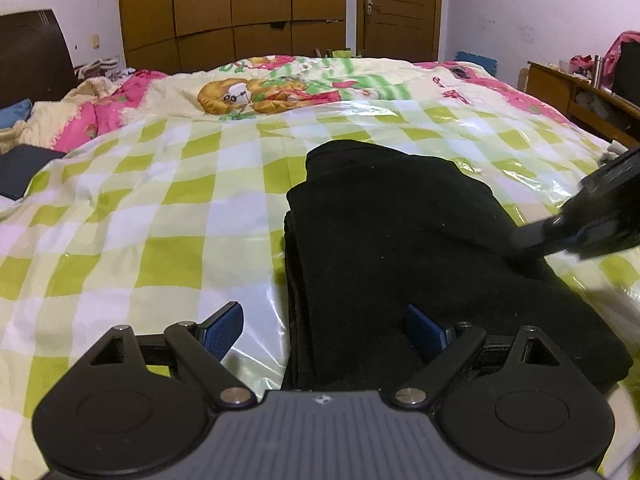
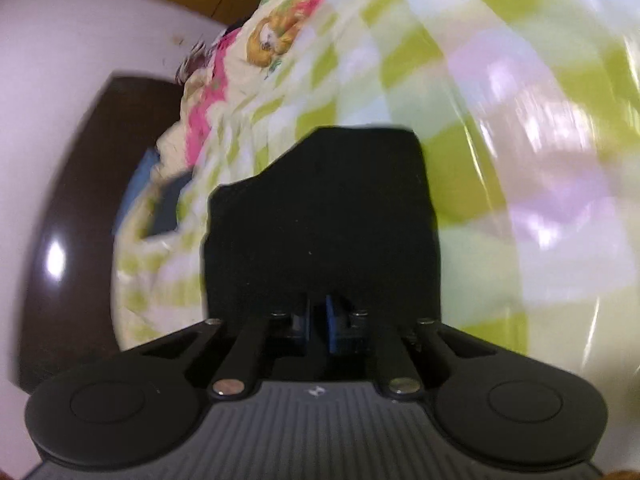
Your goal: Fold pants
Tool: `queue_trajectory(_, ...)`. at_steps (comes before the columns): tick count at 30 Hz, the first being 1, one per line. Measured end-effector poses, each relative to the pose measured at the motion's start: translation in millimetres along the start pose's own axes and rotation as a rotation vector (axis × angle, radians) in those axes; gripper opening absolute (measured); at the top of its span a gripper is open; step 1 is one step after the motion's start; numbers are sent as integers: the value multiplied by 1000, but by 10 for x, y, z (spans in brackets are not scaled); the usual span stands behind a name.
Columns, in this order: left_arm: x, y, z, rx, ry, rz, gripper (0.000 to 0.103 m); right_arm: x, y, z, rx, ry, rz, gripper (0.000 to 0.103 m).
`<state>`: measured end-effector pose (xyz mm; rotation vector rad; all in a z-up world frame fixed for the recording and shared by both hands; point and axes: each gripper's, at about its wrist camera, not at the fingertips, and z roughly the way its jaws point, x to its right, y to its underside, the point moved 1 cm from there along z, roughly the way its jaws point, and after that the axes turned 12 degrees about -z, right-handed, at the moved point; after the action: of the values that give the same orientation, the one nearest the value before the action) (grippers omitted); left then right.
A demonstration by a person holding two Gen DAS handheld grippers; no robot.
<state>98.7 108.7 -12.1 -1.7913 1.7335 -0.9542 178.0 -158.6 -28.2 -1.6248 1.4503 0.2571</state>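
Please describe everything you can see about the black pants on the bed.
The black pants look like soft, matte fabric, already folded into a thick stack with layered edges visible along the left side. They lie flat on the glossy green-and-white checked cover. The left gripper is open, one finger over the pants and the other over the cover. The right gripper is shut on the pants at their right edge; its view is blurred.

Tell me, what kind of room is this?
Most likely a bedroom. There is a big bed with a checked cover, a tall wooden wardrobe by the far wall, and a door beside it. Black pants lie on the bed.
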Motion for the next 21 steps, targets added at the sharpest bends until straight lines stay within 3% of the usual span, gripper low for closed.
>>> queue_trajectory(6, -3, -17, 27, 4, 16, 30, 102, 100, 228, -420, 2, 121, 0, 33)
queue_trajectory(10, 16, -63, 38, -12, 26, 79, 103, 319, 409, -244, -36, 37, 128, 39)
queue_trajectory(14, -12, -117, 70, -43, 46, 88, 103, 383, 413, -95, -16, -42, 172, 56)
queue_trajectory(17, -36, -137, 116, -48, 47, 70, 103, 329, 352, -31, -2, -54, 130, 53)
queue_trajectory(21, -40, -172, 164, -37, 38, 43, 103, 223, 153, -6, 22, -40, 63, 27)
